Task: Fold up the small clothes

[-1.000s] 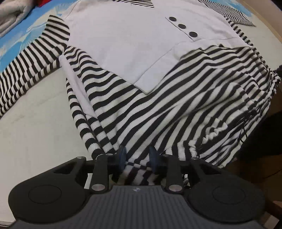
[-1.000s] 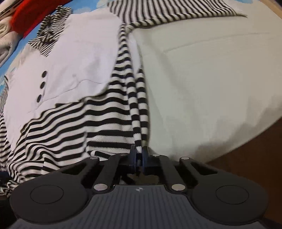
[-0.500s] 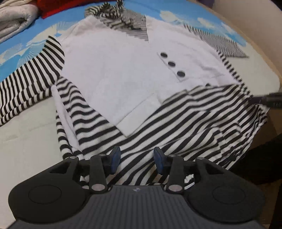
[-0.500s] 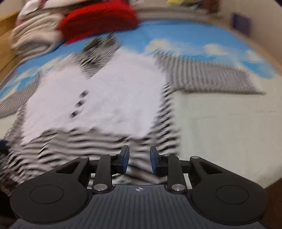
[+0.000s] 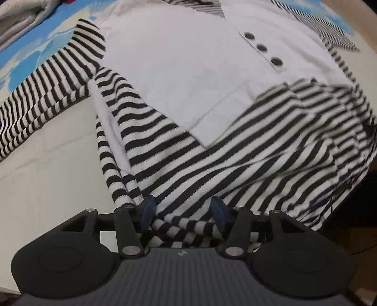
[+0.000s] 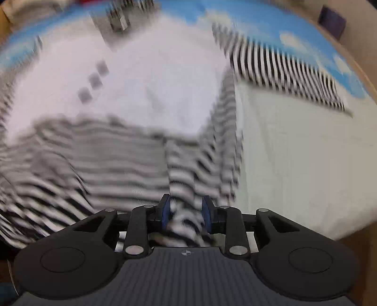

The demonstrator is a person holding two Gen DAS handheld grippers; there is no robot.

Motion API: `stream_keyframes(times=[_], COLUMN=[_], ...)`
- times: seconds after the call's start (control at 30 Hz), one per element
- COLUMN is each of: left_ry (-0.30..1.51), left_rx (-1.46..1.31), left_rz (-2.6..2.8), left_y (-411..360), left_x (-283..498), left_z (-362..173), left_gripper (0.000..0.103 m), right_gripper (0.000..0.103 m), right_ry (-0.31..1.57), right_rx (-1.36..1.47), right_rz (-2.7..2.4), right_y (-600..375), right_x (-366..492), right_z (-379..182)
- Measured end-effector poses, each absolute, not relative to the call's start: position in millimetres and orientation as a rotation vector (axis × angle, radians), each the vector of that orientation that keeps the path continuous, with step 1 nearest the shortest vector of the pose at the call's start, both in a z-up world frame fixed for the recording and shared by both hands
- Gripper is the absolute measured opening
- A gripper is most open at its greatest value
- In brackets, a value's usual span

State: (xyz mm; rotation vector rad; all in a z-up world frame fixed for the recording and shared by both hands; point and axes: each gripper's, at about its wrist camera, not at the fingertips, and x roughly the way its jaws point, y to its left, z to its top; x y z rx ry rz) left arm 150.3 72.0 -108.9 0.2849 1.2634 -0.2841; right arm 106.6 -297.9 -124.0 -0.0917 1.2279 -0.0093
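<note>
Both jaws have just been opening. The left gripper stands wide and the right gripper part open, each astride the striped hem of the sweater without pressing it. By this reading the hem is released and the fold laid.

Striped sweater spread on pale sheet, white bib panel with three dark buttons. Left gripper just opening, jaws parted, striped hem lying loose between.

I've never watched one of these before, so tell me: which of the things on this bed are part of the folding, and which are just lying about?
Part of the job:
- striped top, spread flat
- left gripper, fingers apart over its hem
- right gripper, hem between its fingers

Lying about:
- blue cloud sheet
- grey blanket in the corner
- pale cover under the top
</note>
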Motion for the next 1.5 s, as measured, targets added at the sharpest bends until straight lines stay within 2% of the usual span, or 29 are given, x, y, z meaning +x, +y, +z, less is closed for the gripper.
stream_keyframes(times=[0.07,0.17,0.27,0.4,0.47,0.5,0.57,0.6,0.8,0.9,1.0,1.1,1.3,1.5], left_ry=[1.225,1.093,0.960,0.802,0.744,0.724,0.695,0.682,0.614,0.608,0.576,0.530,0.443,0.437], left_rx=[0.266,0.178,0.105,0.056,0.022,0.000,-0.026,-0.029,-0.021,-0.032,-0.023,0.006,-0.027,-0.026], left_rz=[-0.305,-0.320,-0.255,-0.124,-0.101,-0.092,-0.070,-0.061,-0.026,-0.003,0.023,0.048,0.069,0.068], left_y=[69,68,71,79,85,86,86,85,78,77,76,72,81,95], left_x=[149,149,154,159,163,164,167,168,169,172,176,178,183,230], left_z=[-102,-77,-57,-34,-22,-18,-14,-12,-4,-2,0,7,37,71], left_gripper=[0.057,0.059,0.067,0.067,0.068,0.072,0.080,0.080,0.081,0.081,0.081,0.081,0.082,0.081], right_gripper=[0.034,0.034,0.037,0.041,0.053,0.060,0.063,0.064,0.067,0.069,0.069,0.071,0.080,0.080], right_ry=[1.255,1.169,1.013,0.773,0.593,0.532,0.470,0.454,0.424,0.446,0.557,0.562,0.514,0.513], right_rx=[-0.100,-0.083,-0.010,0.017,-0.006,-0.010,-0.013,-0.020,-0.053,-0.044,0.042,0.026,-0.056,0.013], right_rz=[-0.032,-0.025,-0.024,-0.029,-0.043,-0.030,0.010,0.031,0.074,0.048,0.030,0.066,0.099,0.048], right_y=[-297,-290,-284,-265,-254,-248,-242,-239,-234,-235,-232,-221,-210,-228], right_x=[113,120,128,135,133,135,143,149,193,208,214,217,209,208], right_z=[-127,-110,-81,-38,-7,6,22,29,46,27,11,10,16,23])
